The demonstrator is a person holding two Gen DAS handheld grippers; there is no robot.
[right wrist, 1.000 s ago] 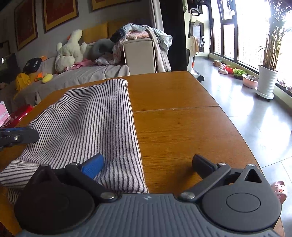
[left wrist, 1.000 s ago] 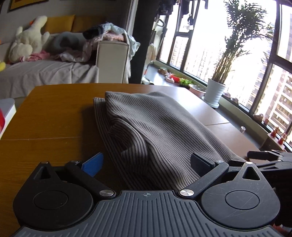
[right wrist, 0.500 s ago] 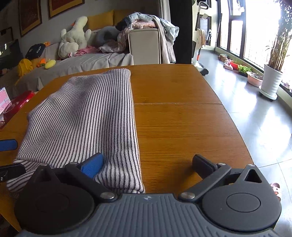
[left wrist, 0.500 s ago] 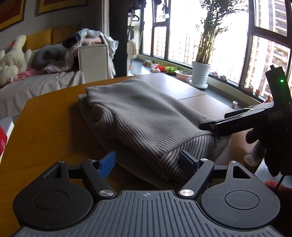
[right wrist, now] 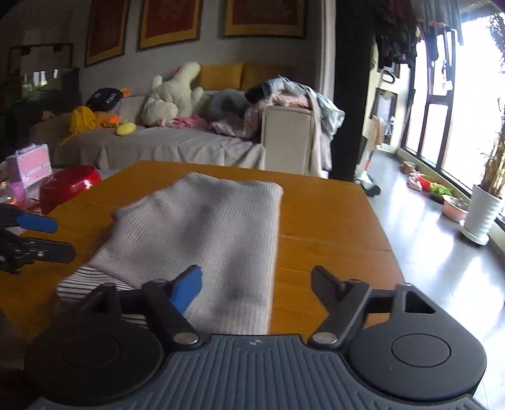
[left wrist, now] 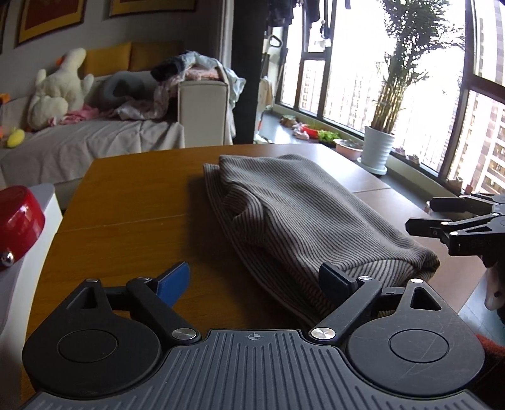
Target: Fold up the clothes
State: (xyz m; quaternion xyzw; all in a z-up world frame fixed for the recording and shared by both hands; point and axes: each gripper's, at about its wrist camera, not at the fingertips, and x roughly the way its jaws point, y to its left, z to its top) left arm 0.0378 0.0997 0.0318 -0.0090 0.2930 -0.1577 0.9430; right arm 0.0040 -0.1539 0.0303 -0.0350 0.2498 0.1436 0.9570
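Wooden tabletop [right wrist: 331, 220]; grey-covered sofa [right wrist: 176, 146] with plush toys [right wrist: 172, 94]; framed pictures [right wrist: 170, 20]; bright windows [left wrist: 394, 63]; potted plant [left wrist: 378, 148]; glossy grey floor [right wrist: 419, 252].

A wooden bench [left wrist: 132, 202] is seen in the foreground. A grey-covered sofa [right wrist: 176, 145] is set behind it, with a white plush toy [right wrist: 173, 94] propped against yellow cushions [right wrist: 221, 75]. A potted plant [left wrist: 378, 151] is placed by the window, and a red container [right wrist: 71, 186] is glimpsed beside the bench.
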